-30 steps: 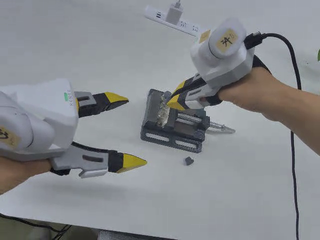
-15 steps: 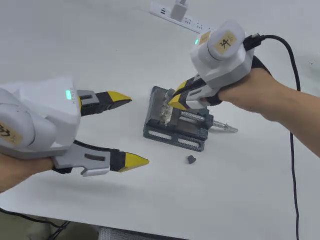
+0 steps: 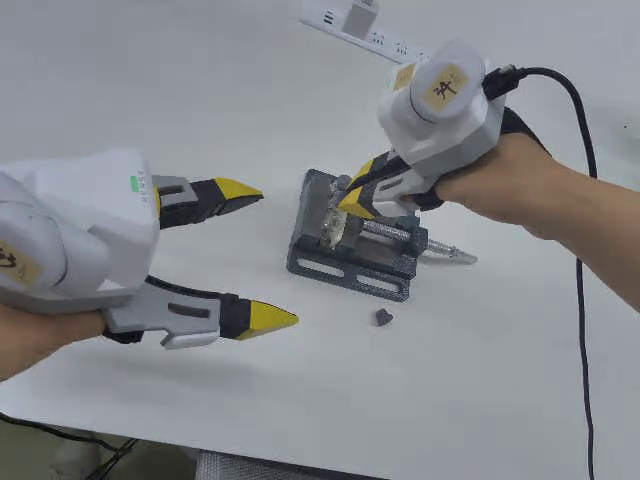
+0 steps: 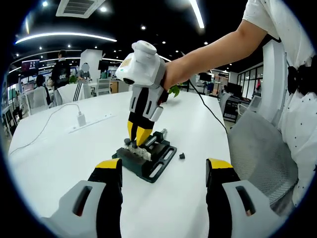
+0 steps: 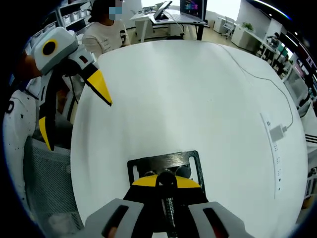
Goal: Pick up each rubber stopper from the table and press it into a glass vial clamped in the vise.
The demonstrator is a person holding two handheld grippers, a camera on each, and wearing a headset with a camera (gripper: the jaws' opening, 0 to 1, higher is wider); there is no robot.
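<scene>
Change over the last second: very little. The right gripper (image 3: 352, 196) holds the same place over the vise (image 3: 350, 262), tips down at the vial (image 3: 330, 225) clamped in it; the small shifts in the head view look like head movement. In the right gripper view its jaws are nearly together, pinching a dark stopper (image 5: 166, 177) right above the vise. Judgement: the press-in is under way or just seating, not finished, since the jaws have not let go. Whether the stopper is fully home cannot be told.

The left gripper (image 3: 262, 255) has stayed at 9 o'clock of the vise, well apart from it, jaws wide apart and holding nothing.

A loose stopper (image 3: 381, 318) lies on the surface (image 3: 200, 100) at 5 o'clock of the vise, near its base but not touching; it has not moved. Probably the next pick.

Edges and room:
- The surface's near edge runs at 6 o'clock, well below the loose stopper.
- The vise screw sticks out at 3 o'clock, under the right hand.
- The power strip (image 3: 365, 30) sits at 12 o'clock, well clear.
- The cable (image 3: 583, 250) hangs at 3 o'clock, beyond the arm.
- Bare surface lies between the left gripper and the vise, so there is free approach from 9 o'clock.
</scene>
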